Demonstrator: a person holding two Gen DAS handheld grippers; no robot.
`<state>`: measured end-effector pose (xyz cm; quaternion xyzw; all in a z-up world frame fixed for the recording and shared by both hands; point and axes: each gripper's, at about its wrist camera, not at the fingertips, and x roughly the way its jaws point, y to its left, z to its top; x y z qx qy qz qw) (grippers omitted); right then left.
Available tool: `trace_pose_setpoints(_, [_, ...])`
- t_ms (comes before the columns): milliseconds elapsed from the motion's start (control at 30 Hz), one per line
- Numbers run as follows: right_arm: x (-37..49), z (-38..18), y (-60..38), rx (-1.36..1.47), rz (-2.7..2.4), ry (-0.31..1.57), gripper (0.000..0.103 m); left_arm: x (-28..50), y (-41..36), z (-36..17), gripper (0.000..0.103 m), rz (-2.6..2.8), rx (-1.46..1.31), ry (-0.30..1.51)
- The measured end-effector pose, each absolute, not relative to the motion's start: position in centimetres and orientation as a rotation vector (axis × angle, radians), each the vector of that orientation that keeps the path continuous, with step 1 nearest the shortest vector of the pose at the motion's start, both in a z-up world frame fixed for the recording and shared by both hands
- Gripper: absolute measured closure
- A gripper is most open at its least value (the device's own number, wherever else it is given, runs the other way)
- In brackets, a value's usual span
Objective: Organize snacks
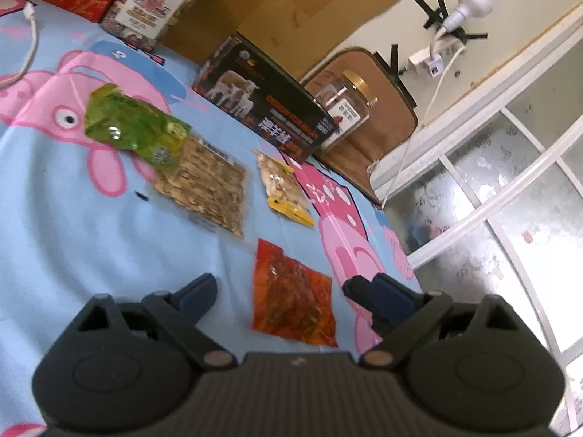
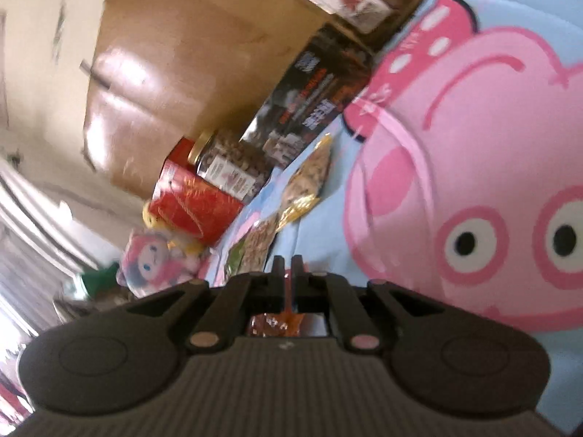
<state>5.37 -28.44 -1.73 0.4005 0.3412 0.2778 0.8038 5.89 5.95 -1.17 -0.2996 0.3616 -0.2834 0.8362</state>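
Snacks: I am seeing four snack packs lying on a bed sheet with pink cartoon pigs on it.
Red pack: the red pack is lying flat on the sheet, just in front of my left gripper.
Other packs: farther off, a green pack is lying partly on top of a clear seed pack, and a small yellow nut pack is lying beside them.
Back row: a dark box, two jars of nuts and a red tin are standing along the back by a brown cardboard box.
Left gripper: I am holding it wide open with nothing in it. The red pack is showing between its fingers but they are not touching it.
Right gripper: my right gripper is squeezed almost shut. A thin orange-red strip of wrapper is showing between and under its fingers, so I think it is pinching a red snack pack by the edge. I cannot tell if this is the same red pack.
Step in hand: I think I am picking up loose packs to sort them.
Next move: I am thinking the left gripper needs to come down low over one edge of the red pack and close gently, because a flat, slippery pack is hard to pinch off soft cloth.
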Motion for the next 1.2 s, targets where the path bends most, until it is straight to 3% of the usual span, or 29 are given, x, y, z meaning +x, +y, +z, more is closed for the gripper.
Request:
trace_pose_setpoints(167, [4.4, -0.4, -26.4, 0.641, 0.569, 0.750, 0.094, 5.8, 4.6, -1.2, 0.013, -0.635, -0.590, 0.788])
trace_pose_setpoints(367, [3.7, 0.3, -27.0, 0.574, 0.529, 0.756, 0.077, 6.5, 4.5, -1.4, 0.019, -0.671, -0.597, 0.810])
trace_pose_setpoints(433, [3.9, -0.3, -26.8, 0.581, 0.557, 0.769, 0.077, 6.9, 4.2, -1.5, 0.026, -0.688, -0.598, 0.823])
trace_pose_setpoints(567, [4.2, -0.4, -25.1, 0.555, 0.554, 0.738, 0.076, 6.4, 3.7, -1.5, 0.028, -0.689, -0.570, 0.803])
trace_pose_setpoints(700, [4.1, -0.2, -24.2, 0.498, 0.558, 0.705, 0.076, 5.9, 4.1, -1.8, 0.038, -0.698, -0.594, 0.801])
trace_pose_setpoints(867, [4.1, -0.3, -23.8, 0.464, 0.559, 0.675, 0.076, 5.9, 3.7, -1.8, 0.040, -0.682, -0.584, 0.796])
trace_pose_setpoints(900, [4.1, -0.3, -23.8, 0.457, 0.560, 0.671, 0.076, 6.1, 3.5, -1.8, 0.052, -0.680, -0.584, 0.800])
trace_pose_setpoints(933, [4.0, -0.3, -23.7, 0.454, 0.561, 0.668, 0.076, 6.3, 3.3, -1.9, 0.071, -0.691, -0.588, 0.814])
trace_pose_setpoints(967, [4.0, -0.4, -23.7, 0.458, 0.572, 0.669, 0.076, 6.6, 3.0, -2.0, 0.076, -0.689, -0.592, 0.835])
trace_pose_setpoints(1000, [4.0, -0.4, -23.8, 0.461, 0.573, 0.669, 0.076, 6.8, 2.7, -2.1, 0.088, -0.653, -0.575, 0.842])
trace_pose_setpoints(1133, [4.0, -0.6, -24.3, 0.499, 0.576, 0.670, 0.076, 7.0, 3.0, -2.4, 0.089, -0.632, -0.600, 0.839])
trace_pose_setpoints(1200, [3.9, -0.7, -24.5, 0.515, 0.596, 0.668, 0.070, 6.9, 3.8, -2.4, 0.089, -0.652, -0.639, 0.822])
